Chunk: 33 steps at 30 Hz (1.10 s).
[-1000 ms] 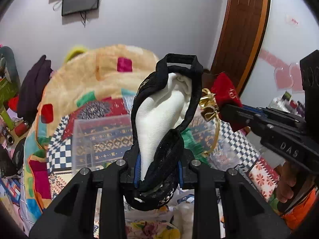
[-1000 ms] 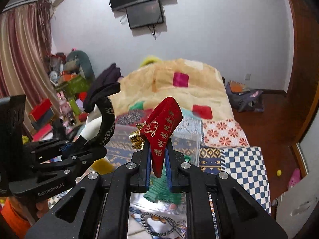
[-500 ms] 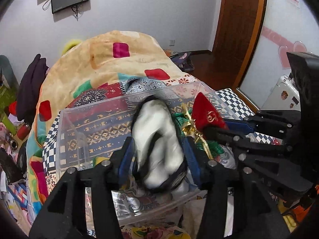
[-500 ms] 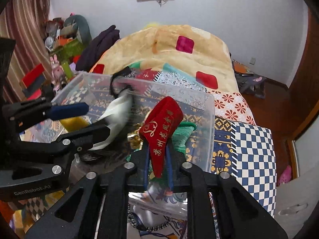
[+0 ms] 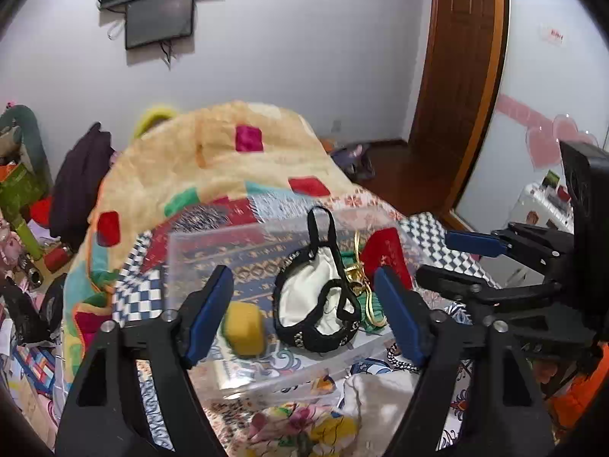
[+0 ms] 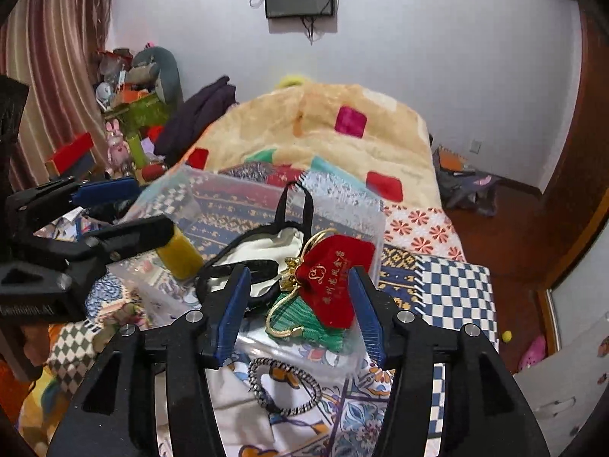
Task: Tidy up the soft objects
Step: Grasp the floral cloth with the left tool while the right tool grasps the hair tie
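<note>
The black-and-white pouch (image 5: 318,297) lies in the clear bin (image 5: 198,262) on the bed (image 5: 236,167), its strap standing up. Just beside it, the red pouch (image 6: 333,285) rests on a green cloth (image 6: 304,323) with a gold cord (image 6: 274,312). A yellow block (image 5: 245,327) sits in the bin's left part. The left tongs (image 5: 304,316) and right tongs (image 6: 297,312) both gape wide and hold nothing, hovering at the bin's near edge. A beaded band (image 6: 283,388) lies on the bed before the bin.
</note>
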Each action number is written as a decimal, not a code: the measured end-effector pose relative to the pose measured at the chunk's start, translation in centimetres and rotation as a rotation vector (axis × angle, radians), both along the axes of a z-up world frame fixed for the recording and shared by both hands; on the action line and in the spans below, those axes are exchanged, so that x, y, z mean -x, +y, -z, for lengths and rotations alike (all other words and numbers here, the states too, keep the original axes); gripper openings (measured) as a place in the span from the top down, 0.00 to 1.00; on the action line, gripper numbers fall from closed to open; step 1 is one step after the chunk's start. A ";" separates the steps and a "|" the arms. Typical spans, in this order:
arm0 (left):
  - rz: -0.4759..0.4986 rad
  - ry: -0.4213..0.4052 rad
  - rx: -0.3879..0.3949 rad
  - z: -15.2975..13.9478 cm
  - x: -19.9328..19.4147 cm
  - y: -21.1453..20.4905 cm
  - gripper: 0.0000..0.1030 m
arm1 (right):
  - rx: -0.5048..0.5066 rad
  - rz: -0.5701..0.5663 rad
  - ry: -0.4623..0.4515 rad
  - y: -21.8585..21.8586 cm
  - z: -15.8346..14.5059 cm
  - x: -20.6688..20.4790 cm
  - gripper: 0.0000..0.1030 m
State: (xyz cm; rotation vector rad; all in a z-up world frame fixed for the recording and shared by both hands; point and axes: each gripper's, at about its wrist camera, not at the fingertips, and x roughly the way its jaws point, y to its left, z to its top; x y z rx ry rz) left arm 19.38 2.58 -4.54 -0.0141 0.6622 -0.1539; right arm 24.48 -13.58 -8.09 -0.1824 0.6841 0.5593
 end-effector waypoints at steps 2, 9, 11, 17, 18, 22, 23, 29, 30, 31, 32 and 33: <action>-0.012 -0.019 0.001 -0.5 0.9 0.4 0.19 | -0.022 0.008 -0.015 -0.7 -0.6 0.7 0.41; -0.041 -0.026 -0.008 0.0 3.9 1.8 0.08 | -0.031 0.029 -0.034 -2.3 -0.5 2.7 0.34; -0.037 0.001 -0.006 1.0 4.4 2.1 0.08 | -0.021 0.033 -0.013 -2.5 0.3 2.7 0.34; -0.032 0.075 0.010 4.6 5.6 2.7 0.08 | 0.023 0.041 0.082 -2.5 4.2 2.5 0.34; -0.034 0.084 0.010 5.1 5.7 2.7 0.08 | 0.027 0.041 0.104 -2.5 5.0 2.3 0.34; -0.036 0.126 0.035 7.3 6.2 3.4 0.14 | 0.047 0.045 0.159 -2.5 7.0 1.6 0.46; -0.035 0.139 0.041 7.8 6.2 3.6 0.20 | 0.052 0.044 0.179 -2.4 7.6 1.2 0.50; -0.027 0.191 0.102 10.0 6.3 4.6 0.39 | 0.063 0.035 0.240 -1.9 9.4 0.1 0.66; -0.023 0.198 0.113 10.2 6.3 4.6 0.42 | 0.067 0.032 0.247 -1.8 9.7 0.0 0.68; -0.018 0.206 0.122 10.5 6.2 4.6 0.47 | 0.071 0.028 0.253 -1.5 9.8 0.0 0.71; -0.010 0.214 0.134 10.8 6.2 4.6 0.49 | 0.077 0.028 0.245 -1.3 10.0 -0.1 0.73; -0.003 0.218 0.145 11.0 6.2 4.6 0.54 | 0.084 0.029 0.237 -1.1 9.8 0.0 0.74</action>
